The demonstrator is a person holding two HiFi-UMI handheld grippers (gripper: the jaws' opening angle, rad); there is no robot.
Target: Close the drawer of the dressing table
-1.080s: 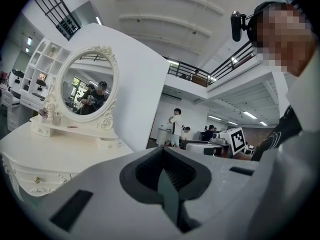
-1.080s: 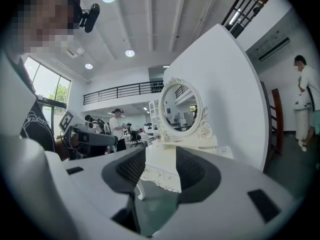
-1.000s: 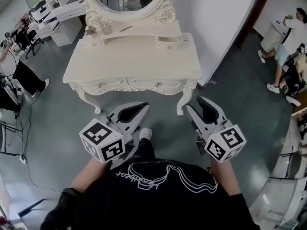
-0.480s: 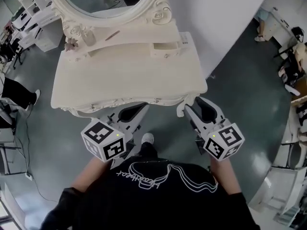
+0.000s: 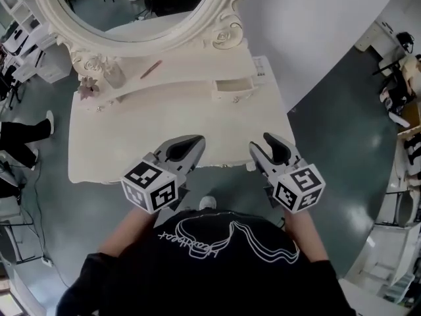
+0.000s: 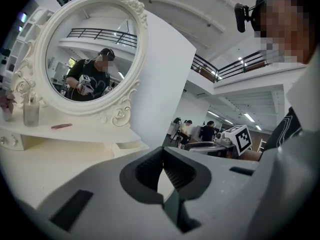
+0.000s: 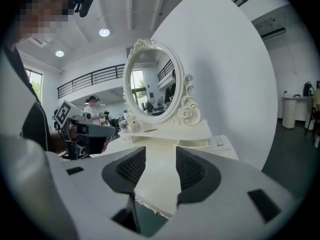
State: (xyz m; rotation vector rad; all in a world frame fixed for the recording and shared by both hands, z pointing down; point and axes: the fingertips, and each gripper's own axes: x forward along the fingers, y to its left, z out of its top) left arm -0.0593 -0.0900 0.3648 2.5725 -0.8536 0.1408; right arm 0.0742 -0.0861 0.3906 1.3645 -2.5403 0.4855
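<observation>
Glossy grey floor (image 5: 342, 157); cream dressing table (image 5: 164, 120), scrolled carving; oval mirror (image 5: 131, 8)

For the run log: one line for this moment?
left gripper: shut, empty | right gripper: open, empty | both near front edge of cream carved dressing table | small upper drawer: looks open
</observation>
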